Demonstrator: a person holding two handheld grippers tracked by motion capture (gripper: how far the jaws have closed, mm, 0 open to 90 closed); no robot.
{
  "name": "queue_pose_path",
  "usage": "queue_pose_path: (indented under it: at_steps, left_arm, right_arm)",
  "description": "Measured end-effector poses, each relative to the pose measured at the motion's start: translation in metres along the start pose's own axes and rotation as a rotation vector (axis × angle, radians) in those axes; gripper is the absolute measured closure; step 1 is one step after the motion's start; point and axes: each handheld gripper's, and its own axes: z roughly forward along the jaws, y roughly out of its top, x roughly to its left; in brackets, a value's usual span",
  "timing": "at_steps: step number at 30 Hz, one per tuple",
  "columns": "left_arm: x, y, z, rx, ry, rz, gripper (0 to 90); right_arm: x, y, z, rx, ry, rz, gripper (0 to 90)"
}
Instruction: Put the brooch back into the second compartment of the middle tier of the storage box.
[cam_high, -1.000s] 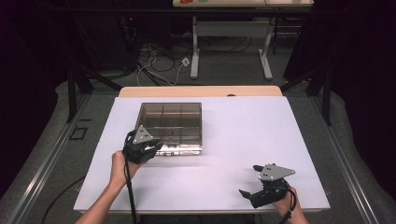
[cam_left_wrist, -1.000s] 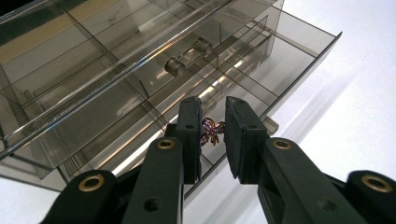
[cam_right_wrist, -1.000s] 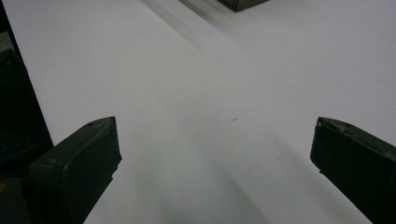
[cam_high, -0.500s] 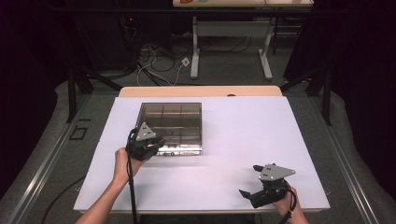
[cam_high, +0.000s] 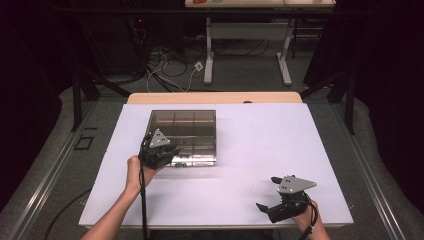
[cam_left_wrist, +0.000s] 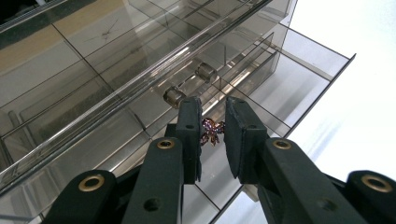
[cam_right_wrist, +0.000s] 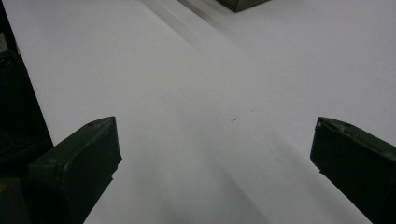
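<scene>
Organizer (cam_high: 192, 131): smoky clear box with divided compartments, on the left half of the table, its lower drawer pulled out toward the person.
Table (cam_high: 260, 145): white top with a wooden strip along the far edge; floor behind carries cables and a desk frame.
Drawer (cam_left_wrist: 299, 79): open, with partitions inside; two small round knobs (cam_left_wrist: 174, 96) on its front, just beyond the left jaws.
Left gripper (cam_high: 159, 152): at the organizer's near left corner, over the open drawer, held in the person's left hand; jaws narrowed to a slim gap, seen in the left gripper view (cam_left_wrist: 212, 126).
Right gripper (cam_high: 280, 205): near the table's front right edge, well apart from the organizer; jaws spread wide over bare table, nothing between them (cam_right_wrist: 215, 140).
Trinket (cam_left_wrist: 211, 131): tiny purple, spidery piece sitting between the left jaws; whether the pads press on it cannot be told.
</scene>
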Motion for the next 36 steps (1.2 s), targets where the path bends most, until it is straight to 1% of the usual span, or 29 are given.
queue_pose_path:
  at_steps: [5, 10, 11, 14, 17, 23, 26, 27, 28, 29, 32, 36]
  left_arm:
    - [0.000, 0.001, 0.004, -0.007, -0.001, -0.002, 76.3]
    - [0.000, 0.003, 0.007, -0.001, -0.006, 0.003, 76.3]
    - [0.000, 0.003, 0.008, -0.002, -0.007, -0.001, 76.3]
    - [0.000, 0.003, 0.009, 0.002, -0.013, -0.002, 76.3]
    - [-0.001, 0.004, 0.009, -0.007, -0.012, -0.003, 76.3]
    - [-0.003, 0.005, 0.010, -0.005, -0.020, 0.006, 76.3]
    - [-0.002, 0.004, 0.011, -0.009, -0.020, -0.003, 76.3]
    - [-0.002, 0.004, 0.011, -0.006, -0.019, -0.003, 76.3]
    - [-0.002, 0.004, 0.012, -0.007, -0.021, -0.009, 76.3]
    - [-0.002, 0.004, 0.013, -0.004, -0.025, -0.007, 76.3]
    - [-0.003, 0.004, 0.016, -0.005, -0.025, -0.001, 76.3]
    - [-0.003, 0.003, 0.017, -0.010, -0.024, -0.006, 76.3]
  right_arm:
    - [0.000, 0.000, 0.000, 0.001, 0.002, 0.000, 1.0]
    - [0.000, 0.000, 0.000, -0.001, 0.002, 0.001, 1.0]
    - [0.000, 0.000, 0.000, 0.000, 0.002, 0.001, 1.0]
    - [0.000, 0.000, 0.000, 0.000, 0.001, 0.002, 1.0]
    - [0.000, 0.000, 0.000, 0.006, 0.005, 0.004, 1.0]
    - [0.001, 0.001, 0.001, -0.002, 0.002, -0.007, 1.0]
    - [0.001, 0.000, 0.000, 0.005, -0.003, 0.002, 1.0]
    - [0.001, 0.001, 0.000, 0.009, -0.001, -0.002, 1.0]
    - [0.002, 0.000, 0.001, -0.021, -0.008, 0.001, 1.0]
    - [0.001, 0.001, 0.000, -0.006, -0.002, -0.002, 1.0]
    - [0.001, 0.000, 0.000, 0.001, -0.002, 0.000, 1.0]
    - [-0.001, 0.000, 0.000, 0.002, -0.004, 0.001, 1.0]
